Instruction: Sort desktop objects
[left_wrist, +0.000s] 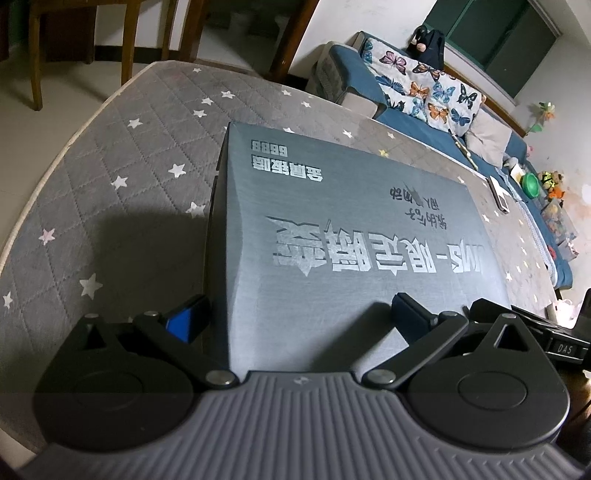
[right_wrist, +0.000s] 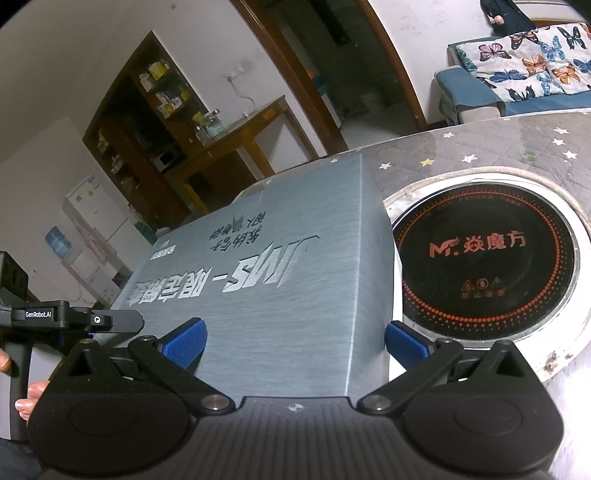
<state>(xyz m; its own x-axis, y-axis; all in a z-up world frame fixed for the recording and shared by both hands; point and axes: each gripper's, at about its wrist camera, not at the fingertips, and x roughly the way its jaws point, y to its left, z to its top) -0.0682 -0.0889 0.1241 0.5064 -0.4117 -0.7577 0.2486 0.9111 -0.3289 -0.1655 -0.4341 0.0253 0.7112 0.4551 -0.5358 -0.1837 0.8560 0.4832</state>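
Observation:
A large grey box (left_wrist: 351, 229) with silver printed characters lies flat on the star-quilted table cover (left_wrist: 129, 166). My left gripper (left_wrist: 299, 317) stands wide open at the box's near left corner, one blue-padded finger beside its left wall and the other over its lid. My right gripper (right_wrist: 295, 345) is also wide open, straddling the near right corner of the box (right_wrist: 258, 288), and its right pad (right_wrist: 404, 345) sits against the box's side wall. The left gripper's body (right_wrist: 74, 319) shows at the left edge of the right wrist view, held by a hand (right_wrist: 26, 395).
A round black induction hob (right_wrist: 487, 254) is set into the table just right of the box. A white flat object (left_wrist: 498, 194) lies near the table's far right edge. A blue sofa with a butterfly blanket (left_wrist: 424, 88) stands beyond, and wooden chairs (left_wrist: 37, 55) at the far left.

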